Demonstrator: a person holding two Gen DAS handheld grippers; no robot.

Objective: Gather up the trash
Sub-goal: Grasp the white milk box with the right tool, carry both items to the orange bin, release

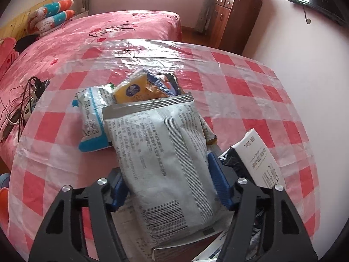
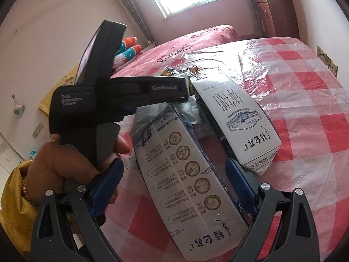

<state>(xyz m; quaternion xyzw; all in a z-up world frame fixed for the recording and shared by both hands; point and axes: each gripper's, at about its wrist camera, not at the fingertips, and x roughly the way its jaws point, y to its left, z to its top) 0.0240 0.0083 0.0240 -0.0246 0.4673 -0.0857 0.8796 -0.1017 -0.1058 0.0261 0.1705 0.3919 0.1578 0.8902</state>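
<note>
A silver-white pouch (image 1: 165, 152) lies print-up, overlapping a blue-and-white wrapper (image 1: 92, 120) and yellow packet (image 1: 133, 89). Right of my pouch lie two white milk cartons (image 2: 192, 174), on their sides.

Two white printed milk cartons (image 2: 192, 187) (image 2: 237, 120), one large white foil pouch (image 1: 165, 163), one blue-and-white packet (image 1: 91, 120) and one yellow wrapper (image 1: 133, 89) are counted.

The worktop (image 1: 250, 83) is showing a glossy, wrinkled plastic film over red-and-white check. The silver pouch (image 1: 165, 152) is presenting crinkled matt foil. The milk cartons (image 2: 192, 174) are displaying smooth coated paperboard. The bed (image 1: 87, 32) is wearing soft pink cloth.
</note>
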